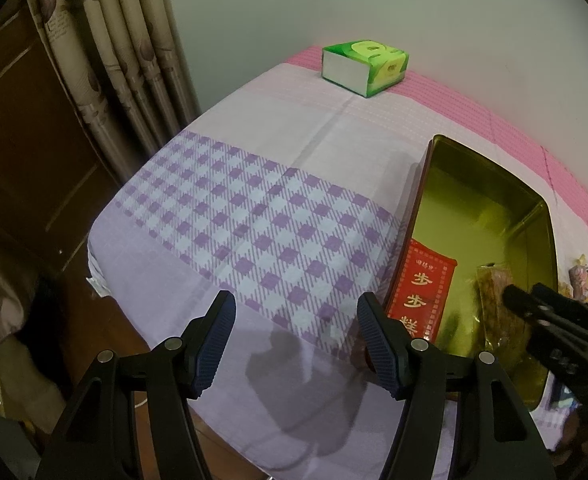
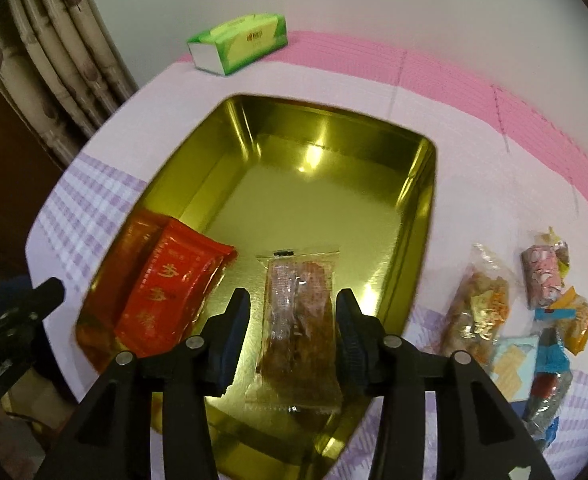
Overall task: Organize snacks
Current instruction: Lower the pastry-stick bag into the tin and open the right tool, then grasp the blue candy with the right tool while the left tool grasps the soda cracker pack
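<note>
An open gold tin [image 2: 230, 152] stands on the checked tablecloth. Inside it lie a red packet [image 2: 166, 292] with gold characters at the left and a clear-wrapped brown snack [image 2: 298, 276] flat on the tin floor. My right gripper [image 2: 294, 300] hangs over that snack with a finger on each side, the pads standing just off the wrapper, so it is open. My left gripper [image 1: 296, 308] is open over bare cloth left of the tin [image 1: 490, 184], nothing between its fingers. The left wrist view also shows the red packet [image 1: 422, 292] and the right gripper [image 1: 522, 300] over the tin.
Several loose wrapped snacks [image 2: 478, 304] lie on the cloth right of the tin. A green tissue box [image 1: 364, 66] sits at the far edge by the wall. Curtains and a wooden door stand left of the table, whose near-left corner drops off.
</note>
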Demonstrator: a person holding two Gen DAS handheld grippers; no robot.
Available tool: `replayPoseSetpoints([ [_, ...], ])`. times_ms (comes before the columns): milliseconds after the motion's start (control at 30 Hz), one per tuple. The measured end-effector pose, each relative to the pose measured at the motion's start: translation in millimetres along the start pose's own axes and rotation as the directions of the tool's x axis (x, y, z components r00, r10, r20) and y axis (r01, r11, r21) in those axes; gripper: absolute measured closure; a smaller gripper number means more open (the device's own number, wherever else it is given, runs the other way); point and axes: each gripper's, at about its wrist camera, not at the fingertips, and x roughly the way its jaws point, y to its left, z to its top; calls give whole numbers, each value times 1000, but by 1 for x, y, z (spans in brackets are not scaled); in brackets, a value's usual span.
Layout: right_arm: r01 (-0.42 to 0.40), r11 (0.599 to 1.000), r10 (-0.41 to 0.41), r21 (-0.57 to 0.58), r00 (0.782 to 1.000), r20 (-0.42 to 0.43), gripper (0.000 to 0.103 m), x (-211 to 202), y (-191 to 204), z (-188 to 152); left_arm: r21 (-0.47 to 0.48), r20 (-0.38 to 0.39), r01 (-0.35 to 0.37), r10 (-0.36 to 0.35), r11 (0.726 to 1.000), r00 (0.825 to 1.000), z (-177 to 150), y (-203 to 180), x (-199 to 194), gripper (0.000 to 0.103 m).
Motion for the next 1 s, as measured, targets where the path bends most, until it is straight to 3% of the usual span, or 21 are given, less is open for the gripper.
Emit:
replayPoseSetpoints([
  [133, -35, 999, 35, 18, 999, 36, 60, -25, -11, -5, 6, 5, -5, 5, 1000, 1000, 0, -1, -1, 39],
  [333, 14, 997, -19, 76, 998, 55, 58, -60, -59, -27, 16, 6, -11, 11, 1000, 1000, 0, -2, -2, 39],
  [500, 96, 975, -97, 200, 995, -8, 58, -81, -123, -56, 27, 12, -15, 15, 1000, 1000, -1, -4, -4, 39],
  [667, 176, 922, -144, 346, 983, -118, 58, -88, -183, -87, 39, 12, -16, 15, 999, 1000, -1, -5, -4, 39],
  [1000, 197, 829, -80, 523, 968, -237, 58, -68, -223, -126, 42, 10, -20, 19, 999, 1000, -2, -6, -2, 39],
])
